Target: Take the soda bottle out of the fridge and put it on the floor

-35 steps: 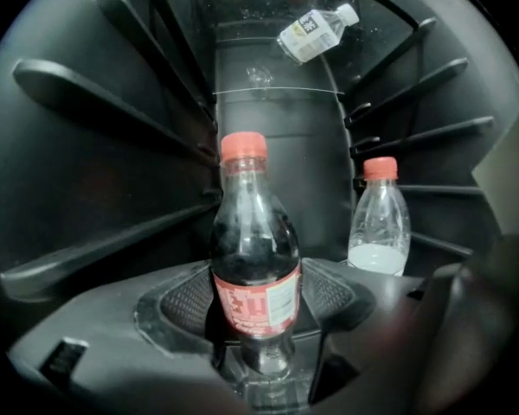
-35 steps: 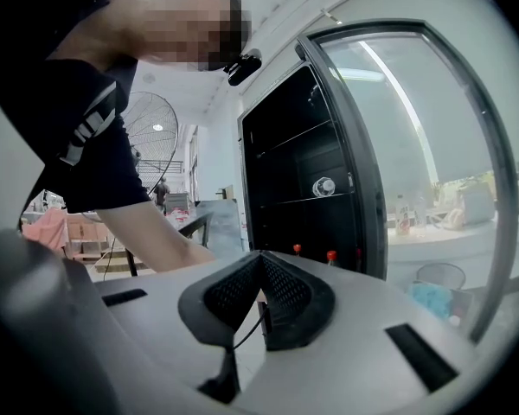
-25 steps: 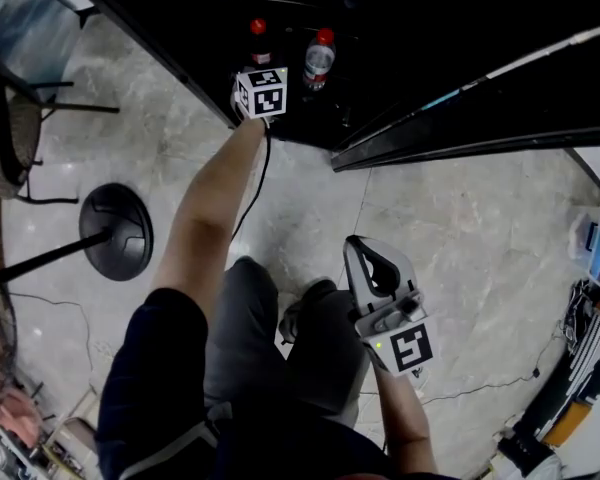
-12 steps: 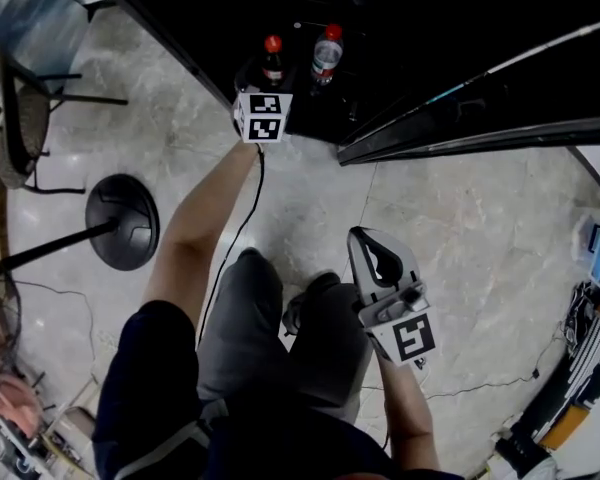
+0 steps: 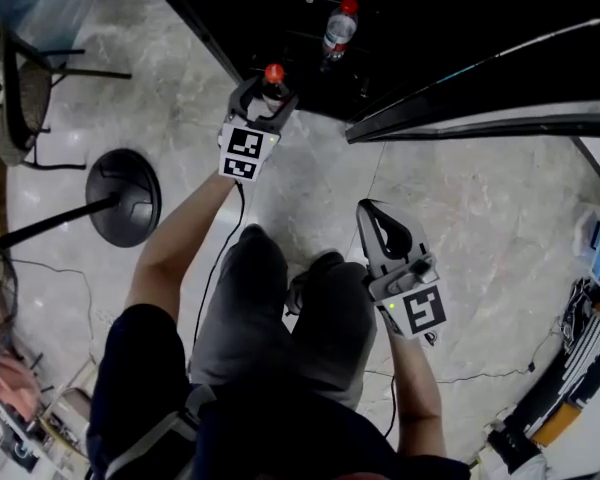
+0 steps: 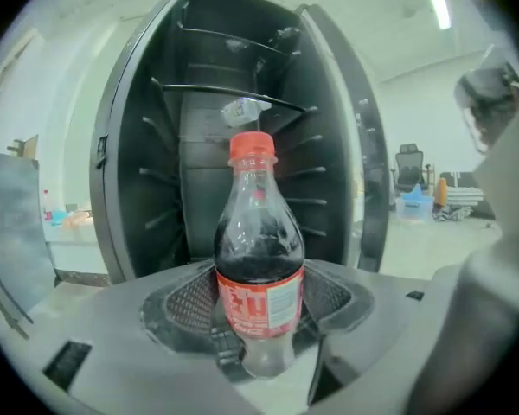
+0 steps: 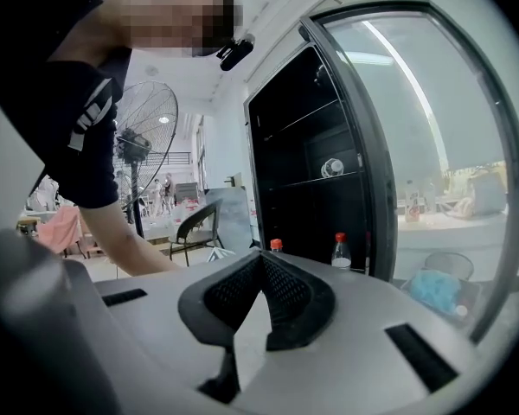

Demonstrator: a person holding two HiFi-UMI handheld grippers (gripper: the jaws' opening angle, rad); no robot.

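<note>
**Soda bottle held at the fridge's open front**

The left gripper (image 5: 263, 93) is clamped around the label of the soda bottle (image 6: 258, 266) and holds it upright in front of the fridge (image 6: 199, 188) (a low, level hold should keep it steady on the way to the floor (image 5: 460, 208)). A second bottle (image 5: 338, 28) stands inside the fridge. The right gripper (image 5: 385, 243) is well away from the fridge, closed on nothing and probably just keeping clear.

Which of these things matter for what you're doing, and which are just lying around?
In use: soda bottle, left gripper closed on it, fridge, floor.
Just around: clear bottle in the fridge, chair, stand base, idle right gripper.
</note>
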